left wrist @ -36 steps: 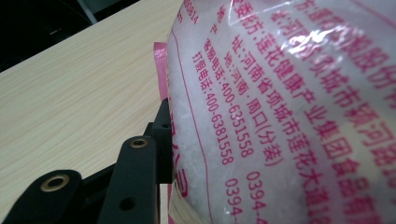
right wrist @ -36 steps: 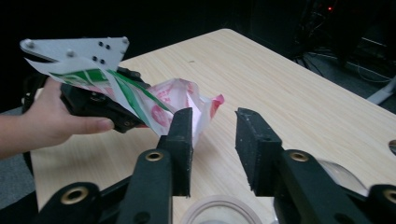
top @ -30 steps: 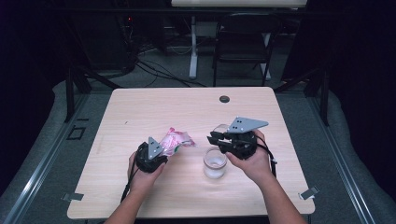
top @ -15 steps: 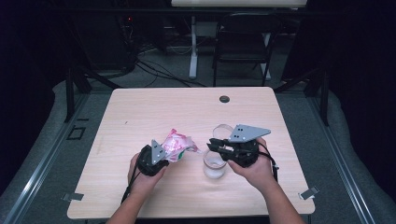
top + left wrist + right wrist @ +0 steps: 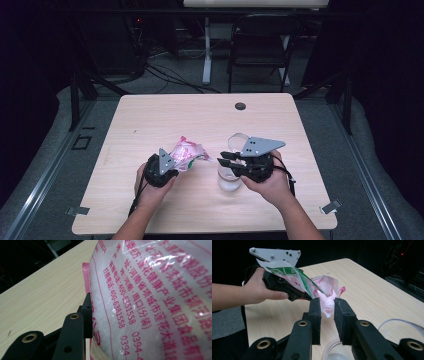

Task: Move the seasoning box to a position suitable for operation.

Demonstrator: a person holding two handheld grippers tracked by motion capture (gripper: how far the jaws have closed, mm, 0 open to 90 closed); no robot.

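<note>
while the left hand-held gripper (image 5: 172, 167) stays clamped on the pink sachet (image 5: 189, 153), bring the right hand-held gripper (image 5: 327, 305), whose jaws have just been opening with nothing pinched between them, onto the sachet's torn corner just ahead, above the clear cup (image 5: 229, 180) on the bench (image 5: 200, 115).

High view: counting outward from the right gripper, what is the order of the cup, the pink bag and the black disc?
From the right gripper:
1. Cup, right under its jaws.
2. Pink bag, to its left, in the left gripper.
3. Black disc, at the table's far edge.
</note>
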